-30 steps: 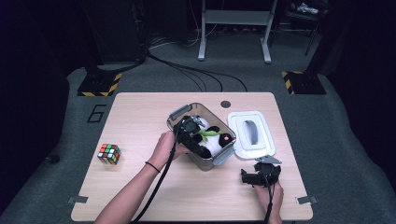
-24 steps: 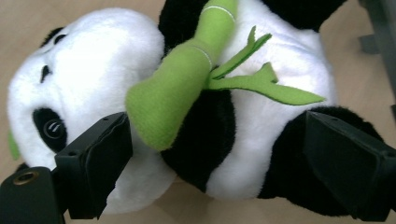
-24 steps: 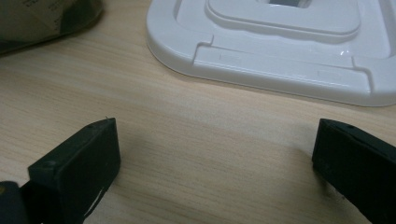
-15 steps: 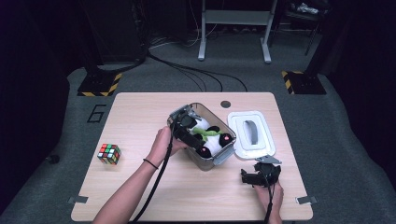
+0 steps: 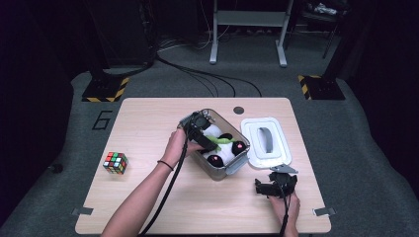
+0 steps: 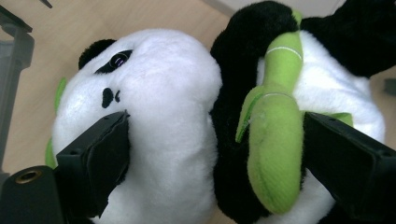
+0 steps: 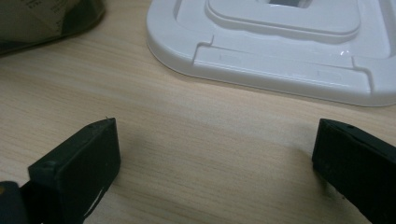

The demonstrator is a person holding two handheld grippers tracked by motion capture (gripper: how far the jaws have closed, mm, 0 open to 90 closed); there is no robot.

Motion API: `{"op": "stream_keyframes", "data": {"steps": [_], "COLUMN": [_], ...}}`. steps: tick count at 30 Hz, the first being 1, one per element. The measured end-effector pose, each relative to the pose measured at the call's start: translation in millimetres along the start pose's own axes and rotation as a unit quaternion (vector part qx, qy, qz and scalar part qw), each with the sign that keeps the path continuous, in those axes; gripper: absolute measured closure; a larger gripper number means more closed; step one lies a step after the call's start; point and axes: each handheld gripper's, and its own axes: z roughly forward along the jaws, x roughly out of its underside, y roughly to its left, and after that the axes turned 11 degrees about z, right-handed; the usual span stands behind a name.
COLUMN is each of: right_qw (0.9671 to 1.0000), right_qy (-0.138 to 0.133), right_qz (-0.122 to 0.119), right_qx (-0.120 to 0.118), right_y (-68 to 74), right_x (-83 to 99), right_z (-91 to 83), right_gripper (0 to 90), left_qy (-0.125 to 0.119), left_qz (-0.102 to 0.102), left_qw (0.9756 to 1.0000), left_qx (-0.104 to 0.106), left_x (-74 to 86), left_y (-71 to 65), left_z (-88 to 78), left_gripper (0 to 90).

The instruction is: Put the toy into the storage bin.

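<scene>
In the high view, the left gripper [image 5: 206,140] is seen inside the clear plastic storage box with grey side clips [image 5: 232,168], which stands in the middle of the light wooden table [image 5: 148,123]. Compared with the pictures from a second ago, this gripper has been shifted a little across the box, toward the far left corner, and the black-and-white plush panda toy with a green bamboo piece [image 5: 222,148] appears slightly moved with it.

In the left gripper view, the panda [image 6: 168,116] is found between the two black jaws: one pad is pressed into the white fur of the head, and the other pad is laid against the green plush bamboo stalk [image 6: 275,154]. The jaws are spread wide, but they are pinching the soft toy, so a grip is judged to be made. The toy is still lying inside the box and is not yet lifted out.

The right gripper [image 5: 274,187] is kept low over the table near the front edge, with its jaws wide apart and nothing between them, as seen in the right gripper view. The white rectangular plastic lid [image 7: 280,42] is lying flat on the table just beyond it, apart from the box.

It is judged that the removal of the panda from the box is just being started.
</scene>
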Motion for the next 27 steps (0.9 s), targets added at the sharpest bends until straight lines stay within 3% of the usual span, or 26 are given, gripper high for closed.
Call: {"op": "stream_keyframes", "data": {"steps": [5,12,17,22,27], "right_qw": [1.0000,1.0000,1.0000,1.0000,1.0000], "right_qy": [0.000,0.000,0.000,0.000,0.000], "right_qz": [0.000,0.000,0.000,-0.001,-0.001], "right_qx": [0.000,0.000,0.000,0.000,0.000], "right_y": [0.1,0.1,0.1,0.0,0.0], "right_x": [0.0,0.0,-0.1,-0.4,-0.4], "right_z": [0.0,0.0,0.1,0.4,0.4], "right_gripper": [0.0,0.0,0.0,0.0,0.0], "left_qy": [0.012,-0.028,-0.063,-0.094,-0.109], "left_qz": [0.004,-0.015,-0.027,-0.032,-0.034], "left_qw": [0.9999,0.9994,0.9974,0.9951,0.9933], "left_qx": [-0.002,0.011,0.019,0.002,-0.015], "left_x": [-1.0,5.4,11.5,22.1,36.3], "left_y": [-0.5,5.6,6.5,3.9,1.7], "left_z": [3.9,-7.6,-25.1,-50.0,-74.0], "left_gripper": [10.3,10.3,8.4,7.5,6.6]}}
